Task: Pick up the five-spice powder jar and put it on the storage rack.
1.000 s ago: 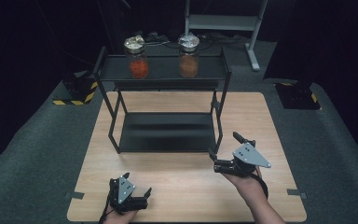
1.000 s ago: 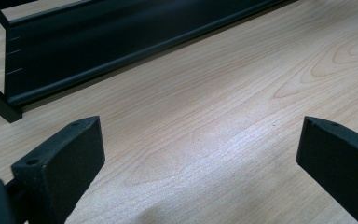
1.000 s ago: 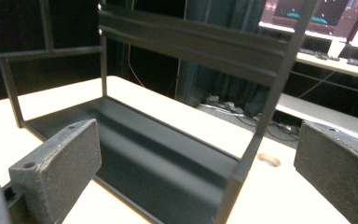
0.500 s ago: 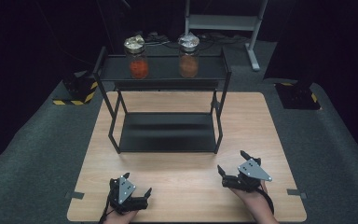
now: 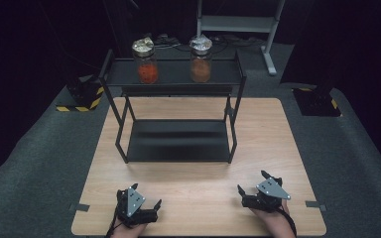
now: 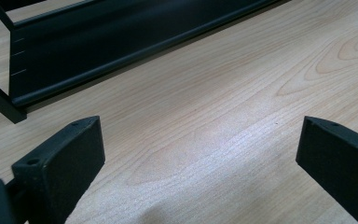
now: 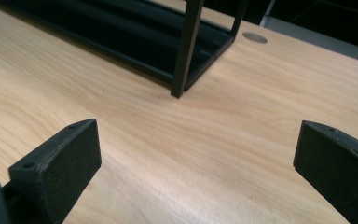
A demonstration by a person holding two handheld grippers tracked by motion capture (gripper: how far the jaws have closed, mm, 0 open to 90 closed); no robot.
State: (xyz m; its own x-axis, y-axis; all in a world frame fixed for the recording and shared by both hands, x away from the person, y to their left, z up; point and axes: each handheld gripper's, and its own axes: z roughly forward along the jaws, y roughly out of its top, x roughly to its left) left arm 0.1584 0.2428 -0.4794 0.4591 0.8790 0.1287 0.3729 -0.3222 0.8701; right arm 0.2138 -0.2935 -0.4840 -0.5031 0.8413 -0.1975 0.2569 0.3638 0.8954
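Resting low on the pale wooden bench [image 5: 198, 148], left gripper [image 5: 146, 210] and right gripper [image 5: 252, 194] hold nothing, fingers spread wide, likely readied for the two foil-capped glass jars [image 5: 148, 62] far off atop the black metal shelf [image 5: 178, 141].

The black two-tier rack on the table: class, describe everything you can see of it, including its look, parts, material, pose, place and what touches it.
The black rack looks like dark metal: thin upright legs at the corners carry two rimmed tray shelves, one low and one on top. It stands upright on the far half of the wooden table, its legs on the wood. The lower shelf is bare. On the top shelf stand two clear jars, apart: the left jar holds something red-orange, the right jar something brownish-orange; both have pale, crumpled-looking tops. Neither gripper touches the rack.
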